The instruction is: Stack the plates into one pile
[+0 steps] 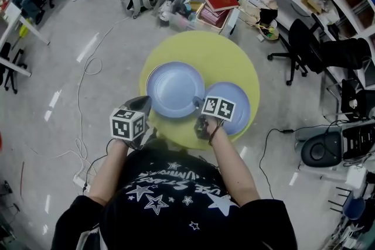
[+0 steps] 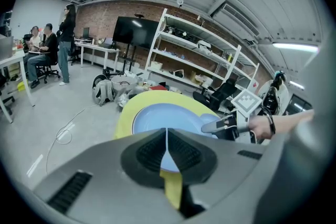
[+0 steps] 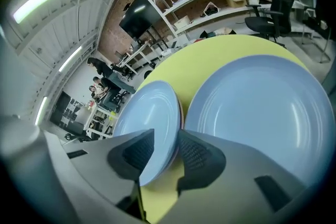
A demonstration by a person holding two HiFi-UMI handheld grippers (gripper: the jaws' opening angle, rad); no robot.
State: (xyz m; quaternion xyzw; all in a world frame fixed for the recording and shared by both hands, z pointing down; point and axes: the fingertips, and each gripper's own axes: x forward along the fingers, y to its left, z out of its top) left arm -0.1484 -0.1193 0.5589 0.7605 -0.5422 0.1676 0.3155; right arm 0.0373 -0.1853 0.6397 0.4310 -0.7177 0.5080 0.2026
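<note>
**Two blue plates side by side, right gripper loose around the left one's rim**

We see a round yellow table [image 1: 199, 47] bearing two pale blue round plates, lying side by side with their rims almost meeting. The larger-looking plate [image 1: 174, 89] sits on the left half of the table. The second blue plate [image 1: 239, 103] lies just beside it on the right, near the table's near edge and partly covered by the marker cube of the right gripper.

The right gripper [image 3: 167, 132] reaches in between the two plates from the near side. Its jaws stand apart, with the right-hand rim of the left plate between them. One pad is over the plate's upper face and the other is under its edge, and we see no squeeze on it. In the right gripper view a thin reddish edge shows beneath this plate's rim. We cannot tell whether that is another plate.

The left gripper [image 2: 167, 136] hovers at the near-left edge of the table, pointing towards the left plate. Its jaws are pressed together with nothing between them.

Beyond the table the floor holds crates topped by a red book [image 1: 221, 2]. A black office chair [image 1: 304, 47] stands to the right.
</note>
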